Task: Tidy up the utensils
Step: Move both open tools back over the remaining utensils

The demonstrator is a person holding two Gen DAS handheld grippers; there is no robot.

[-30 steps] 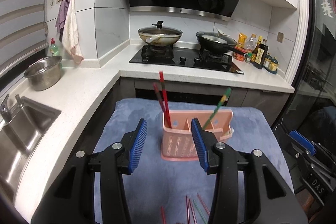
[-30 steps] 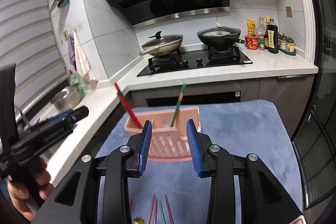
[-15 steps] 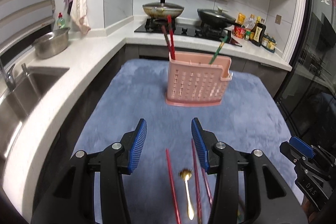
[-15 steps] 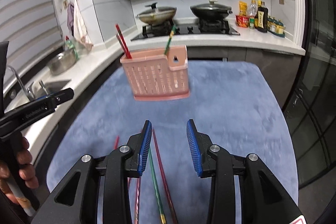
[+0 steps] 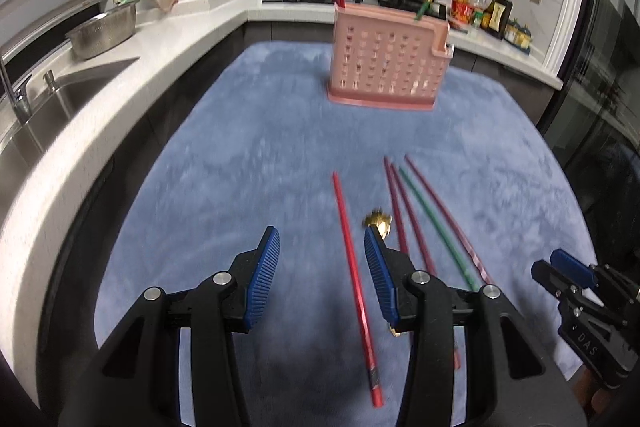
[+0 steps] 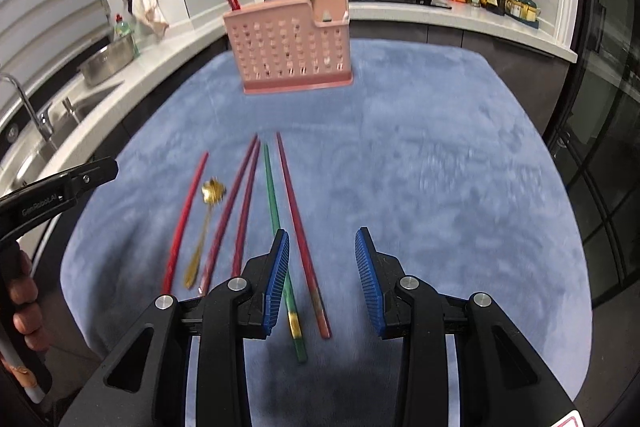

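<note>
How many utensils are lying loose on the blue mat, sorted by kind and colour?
Red chopstick: 1
Maroon chopsticks: 3
Green chopstick: 1
Gold spoon: 1
Total: 6

Mat (image 6: 420, 155): blue-grey, plain nap; utensil holder (image 6: 290, 45): pale pink, grid of small holes; loose chopsticks: one bright red (image 5: 354, 267), two maroon (image 6: 236, 211), one green (image 6: 276, 223) with gold band, one dull red (image 6: 298, 223); spoon (image 6: 204, 223): gold; gripper pads (image 6: 278, 279): blue, ribbed, on black frames; worktop (image 5: 76, 131): white, speckled.
</note>
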